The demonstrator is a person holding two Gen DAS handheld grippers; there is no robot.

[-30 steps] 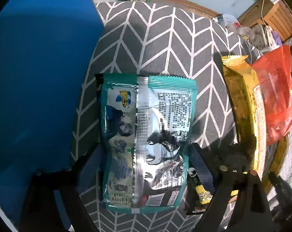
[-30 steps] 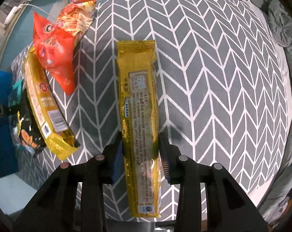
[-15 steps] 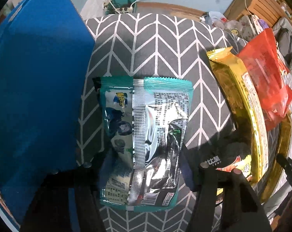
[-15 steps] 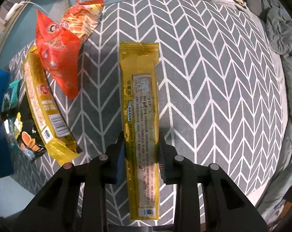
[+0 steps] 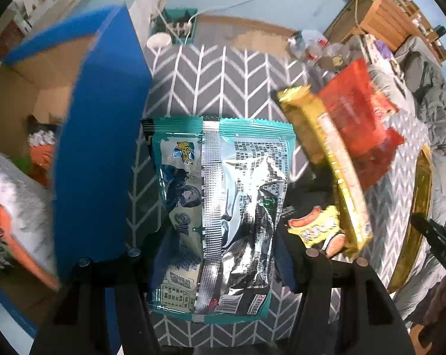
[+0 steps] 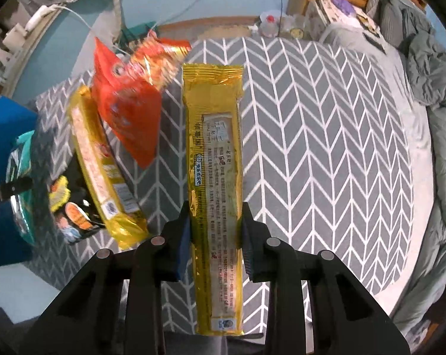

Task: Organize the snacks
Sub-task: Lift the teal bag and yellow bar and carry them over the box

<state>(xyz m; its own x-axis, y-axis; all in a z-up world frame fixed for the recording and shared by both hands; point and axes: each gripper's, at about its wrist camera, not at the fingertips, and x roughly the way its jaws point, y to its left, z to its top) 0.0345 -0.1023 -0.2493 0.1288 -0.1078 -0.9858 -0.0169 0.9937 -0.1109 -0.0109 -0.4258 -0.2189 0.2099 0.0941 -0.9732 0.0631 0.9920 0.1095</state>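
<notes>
My left gripper (image 5: 220, 254) is shut on a teal and silver snack bag (image 5: 223, 207), held above the chevron cloth next to the open blue box (image 5: 98, 159). My right gripper (image 6: 215, 230) is shut on a long gold snack pack (image 6: 215, 153), lifted above the cloth. A second gold pack (image 6: 101, 171), a red bag (image 6: 125, 109) and a small black and yellow bag (image 6: 69, 210) lie on the cloth to the left. They also show in the left wrist view: the gold pack (image 5: 326, 153), the red bag (image 5: 362, 124), the small bag (image 5: 317, 230).
The grey chevron cloth (image 6: 311, 148) covers a round table. The blue box's cardboard inside (image 5: 36, 88) holds some items. A grey duvet (image 6: 430, 88) lies at the right. Cables and a teal basket (image 5: 175, 26) sit on the floor behind.
Both grippers have risen with their packs. The left one has lifted the teal bag, so the box's open inside now shows. The right one has raised the gold pack higher off the cloth.
</notes>
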